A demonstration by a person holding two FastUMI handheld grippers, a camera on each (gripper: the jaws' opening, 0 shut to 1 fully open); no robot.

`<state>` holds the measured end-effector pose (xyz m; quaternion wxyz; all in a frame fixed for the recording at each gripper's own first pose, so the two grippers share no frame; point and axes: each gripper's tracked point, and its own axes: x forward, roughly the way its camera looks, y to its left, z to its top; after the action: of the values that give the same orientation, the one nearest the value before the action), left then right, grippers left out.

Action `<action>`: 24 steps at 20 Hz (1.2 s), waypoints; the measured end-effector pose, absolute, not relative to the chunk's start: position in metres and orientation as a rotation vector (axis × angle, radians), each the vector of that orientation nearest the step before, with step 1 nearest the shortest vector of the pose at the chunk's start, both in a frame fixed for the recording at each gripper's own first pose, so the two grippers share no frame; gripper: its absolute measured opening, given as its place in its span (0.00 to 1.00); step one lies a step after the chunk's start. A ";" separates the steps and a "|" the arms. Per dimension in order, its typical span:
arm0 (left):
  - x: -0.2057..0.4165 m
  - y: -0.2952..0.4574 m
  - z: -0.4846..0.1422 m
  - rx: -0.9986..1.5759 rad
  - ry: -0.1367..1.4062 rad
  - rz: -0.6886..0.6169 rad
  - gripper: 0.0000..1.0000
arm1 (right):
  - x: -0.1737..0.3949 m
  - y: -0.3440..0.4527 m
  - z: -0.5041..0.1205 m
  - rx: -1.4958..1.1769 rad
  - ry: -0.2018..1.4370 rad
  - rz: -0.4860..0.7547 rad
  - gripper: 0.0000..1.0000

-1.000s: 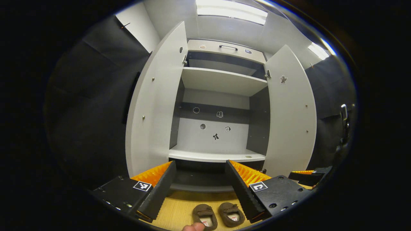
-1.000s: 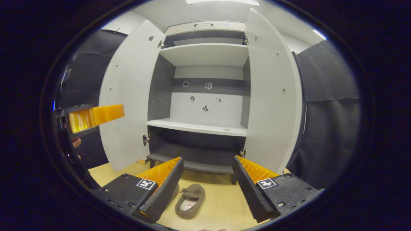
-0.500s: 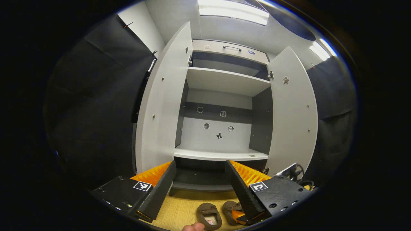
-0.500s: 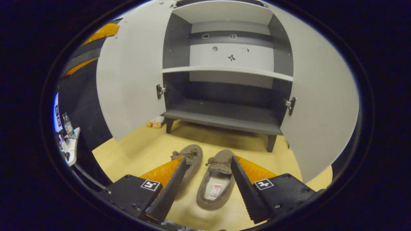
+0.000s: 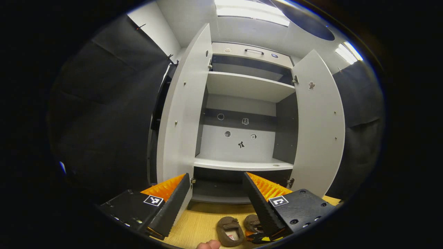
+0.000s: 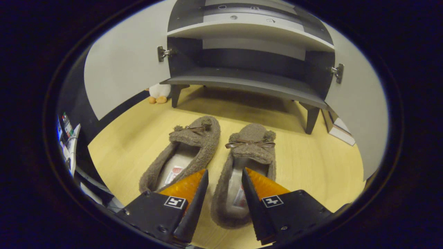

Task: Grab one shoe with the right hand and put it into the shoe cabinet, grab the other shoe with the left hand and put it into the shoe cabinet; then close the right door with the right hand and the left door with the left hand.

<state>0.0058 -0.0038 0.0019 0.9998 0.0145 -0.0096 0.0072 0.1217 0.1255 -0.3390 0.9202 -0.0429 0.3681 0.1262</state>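
Two fuzzy brown slippers lie side by side on the wooden floor in front of the shoe cabinet [image 6: 249, 81]. In the right gripper view, my right gripper [image 6: 224, 171] is low over the heel of the right slipper [image 6: 251, 152]. One finger is inside its opening, the other in the gap beside the left slipper [image 6: 188, 152], and the jaws stand narrowed around the side wall but open. My left gripper [image 5: 216, 174] hangs open higher up, facing the cabinet [image 5: 242, 86], with both slippers [image 5: 229, 231] small below it.
Both cabinet doors stand wide open: left door [image 5: 183, 114] and right door [image 5: 318, 121]. A small plush toy [image 6: 157, 93] sits by the cabinet's left leg, and a flat white board [image 6: 341, 129] lies at the right. A fingertip [image 5: 207, 245] shows at the bottom edge.
My right gripper has dropped down and forward to the slippers and narrowed its fingers around the right slipper's side. The left gripper has drifted slightly, staying open.
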 end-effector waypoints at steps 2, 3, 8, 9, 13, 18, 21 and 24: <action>0.005 -0.004 0.001 0.029 -0.016 0.013 0.94 | 0.130 0.129 -0.347 -0.095 0.780 0.253 0.62; 0.006 -0.002 0.000 0.031 -0.013 0.013 0.94 | 0.134 0.129 -0.350 -0.100 0.790 0.243 0.60; 0.006 0.000 0.001 0.032 -0.015 0.024 0.94 | 0.146 0.120 -0.361 -0.166 0.730 0.197 0.41; 0.005 0.000 0.001 0.029 -0.015 0.023 0.94 | 0.147 0.120 -0.362 -0.200 0.707 0.193 0.38; 0.003 -0.002 0.000 0.035 -0.011 0.018 0.95 | 0.149 0.120 -0.357 -0.138 0.659 0.208 0.18; 0.002 -0.003 -0.006 0.039 0.006 0.013 0.95 | 0.146 0.103 -0.320 -0.074 0.548 0.229 0.07; 0.002 -0.004 -0.009 0.040 0.012 0.010 0.95 | 0.137 0.083 -0.279 -0.065 0.474 0.222 0.06; 0.004 -0.008 -0.012 0.029 0.009 -0.006 0.95 | 0.129 0.074 -0.219 -0.081 0.389 0.219 0.06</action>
<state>0.0043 -0.0084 -0.0116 0.9999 0.0145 0.0045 -0.0031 0.1292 0.0735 -0.2188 0.9744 -0.0404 0.1929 0.1084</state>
